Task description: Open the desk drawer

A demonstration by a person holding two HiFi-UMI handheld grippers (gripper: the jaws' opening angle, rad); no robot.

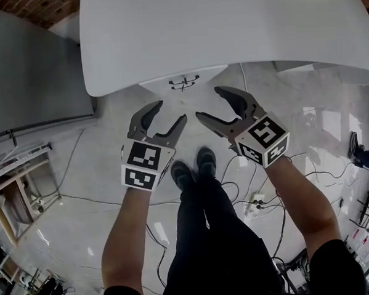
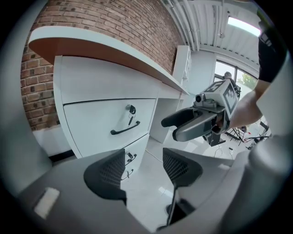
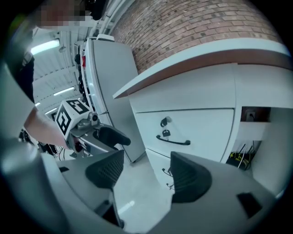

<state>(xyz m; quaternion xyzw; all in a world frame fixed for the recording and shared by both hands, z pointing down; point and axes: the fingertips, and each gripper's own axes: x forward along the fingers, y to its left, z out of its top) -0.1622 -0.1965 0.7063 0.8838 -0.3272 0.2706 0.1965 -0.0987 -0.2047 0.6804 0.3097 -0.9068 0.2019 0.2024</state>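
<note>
A white drawer unit (image 1: 184, 81) stands under the white desk top (image 1: 227, 24). Its top drawer (image 2: 107, 121) has a dark curved handle (image 2: 124, 129) and a key in the lock (image 2: 131, 109); the right gripper view shows the same drawer (image 3: 201, 130), handle (image 3: 173, 140) and key (image 3: 165, 122). Lower drawers with small handles (image 2: 130, 156) sit beneath. My left gripper (image 1: 169, 114) and right gripper (image 1: 210, 103) hang side by side in front of the unit, apart from it. Both are open and empty.
A tall grey cabinet (image 1: 32, 65) stands left of the desk, against a brick wall (image 3: 197, 23). Cables and a power strip (image 1: 255, 202) lie on the pale floor. A wooden shelf (image 1: 20, 183) is at far left. The person's shoes (image 1: 193, 167) are below the grippers.
</note>
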